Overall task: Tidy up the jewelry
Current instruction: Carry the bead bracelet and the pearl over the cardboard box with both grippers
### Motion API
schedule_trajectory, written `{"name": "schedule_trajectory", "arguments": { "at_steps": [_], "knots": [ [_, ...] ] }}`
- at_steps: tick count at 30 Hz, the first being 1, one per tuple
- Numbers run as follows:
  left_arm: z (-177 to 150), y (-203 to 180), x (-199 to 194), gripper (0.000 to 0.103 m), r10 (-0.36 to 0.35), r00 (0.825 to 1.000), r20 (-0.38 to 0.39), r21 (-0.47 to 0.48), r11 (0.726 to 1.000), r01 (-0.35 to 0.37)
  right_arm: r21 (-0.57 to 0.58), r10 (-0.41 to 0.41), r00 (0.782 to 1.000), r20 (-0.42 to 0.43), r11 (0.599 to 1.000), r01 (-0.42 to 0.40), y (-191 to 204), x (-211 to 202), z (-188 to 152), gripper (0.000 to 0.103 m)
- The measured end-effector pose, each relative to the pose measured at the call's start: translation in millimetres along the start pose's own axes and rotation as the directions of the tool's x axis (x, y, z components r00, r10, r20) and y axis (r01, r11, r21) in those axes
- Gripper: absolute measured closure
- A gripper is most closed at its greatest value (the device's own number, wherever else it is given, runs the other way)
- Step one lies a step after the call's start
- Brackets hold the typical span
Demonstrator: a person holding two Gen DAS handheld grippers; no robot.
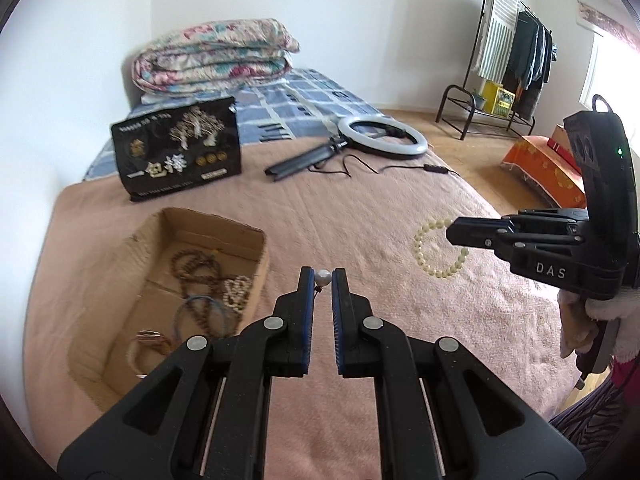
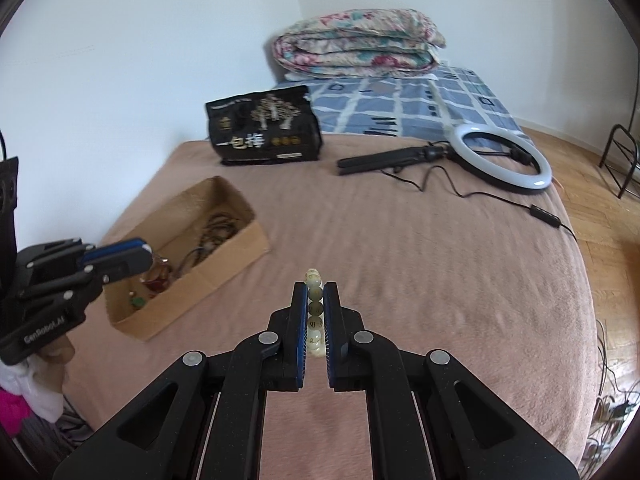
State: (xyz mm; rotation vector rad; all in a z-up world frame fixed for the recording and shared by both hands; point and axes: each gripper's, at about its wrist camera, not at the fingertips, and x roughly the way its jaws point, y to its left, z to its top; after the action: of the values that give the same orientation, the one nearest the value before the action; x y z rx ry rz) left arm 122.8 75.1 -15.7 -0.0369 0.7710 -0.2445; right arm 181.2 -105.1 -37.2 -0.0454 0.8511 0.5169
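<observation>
Cardboard box [image 1: 256, 248] on bed [image 1: 340, 216]: we count dark bead strands [image 1: 196, 276], pale bead strand [image 1: 238, 292], blue cord [image 1: 204, 312] | left gripper [image 1: 323, 280]: our jaws pinch a pearl bead [image 1: 323, 277] beside box | right gripper [image 2: 315, 300]: jaws clenched on cream bead bracelet [image 2: 315, 308], held above blanket.

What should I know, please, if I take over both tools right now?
Left tool: shut on a pearl, raised beside the box.
Right tool: shut on the pale bracelet, held above the blanket.
Done: several bead strings lie in the box.
Left: drop both pieces into the box.
</observation>
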Motion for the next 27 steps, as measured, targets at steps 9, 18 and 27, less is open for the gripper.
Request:
{"name": "schedule_trajectory", "arguments": {
  "at_steps": [9,18,27],
  "knots": [
    [-4.8,32.2,-23.1,0.096,0.063,0.998,0.027,-0.006,0.998,-0.063,-0.039,0.049,0.999,0.008,0.998,-0.049,34.8,0.1,10.0,0.097],
    [-14.1,75.3,-40.4,0.096,0.131,0.991,0.037,-0.058,0.990,-0.129,-0.099,0.102,0.995,0.005,0.990,-0.101,76.9,10.2,24.8,0.097],
    [-23.7,124.3,-42.7,0.096,0.179,0.984,0.014,-0.153,0.973,-0.175,-0.138,0.137,0.991,-0.008,0.981,-0.137,109.2,26.3,33.9,0.097]
  ]
}}
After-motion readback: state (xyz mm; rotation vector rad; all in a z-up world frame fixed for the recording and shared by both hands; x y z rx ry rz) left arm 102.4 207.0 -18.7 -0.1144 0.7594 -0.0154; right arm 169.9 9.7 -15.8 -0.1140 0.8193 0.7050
